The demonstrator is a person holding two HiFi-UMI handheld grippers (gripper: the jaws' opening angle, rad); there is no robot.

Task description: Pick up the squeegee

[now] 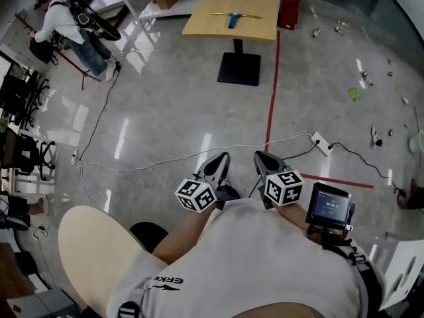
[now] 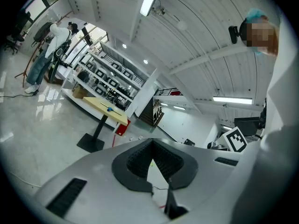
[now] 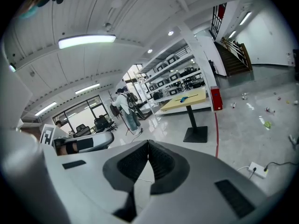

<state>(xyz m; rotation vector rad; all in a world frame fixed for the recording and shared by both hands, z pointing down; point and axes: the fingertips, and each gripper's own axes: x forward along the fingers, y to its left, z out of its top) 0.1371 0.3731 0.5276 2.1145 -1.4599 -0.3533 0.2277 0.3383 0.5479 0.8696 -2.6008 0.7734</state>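
So, my left hand-held gripper (image 1: 221, 160) and right hand-held gripper (image 1: 262, 159) are both closed and empty, squeegee (image 1: 235, 17) lying crosswise on the counter (image 1: 199, 22) well ahead, neither clearly nearer.

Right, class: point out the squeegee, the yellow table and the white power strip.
squeegee (image 1: 232, 22), head view, on its blue handle.
yellow table (image 1: 255, 30), head view, on the bare top.
white power strip (image 1: 321, 143), head view, on its casing.

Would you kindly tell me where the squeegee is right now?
In the head view the squeegee lies at top centre, flat on the yellow table, towards that table's right side and just left of the red box.
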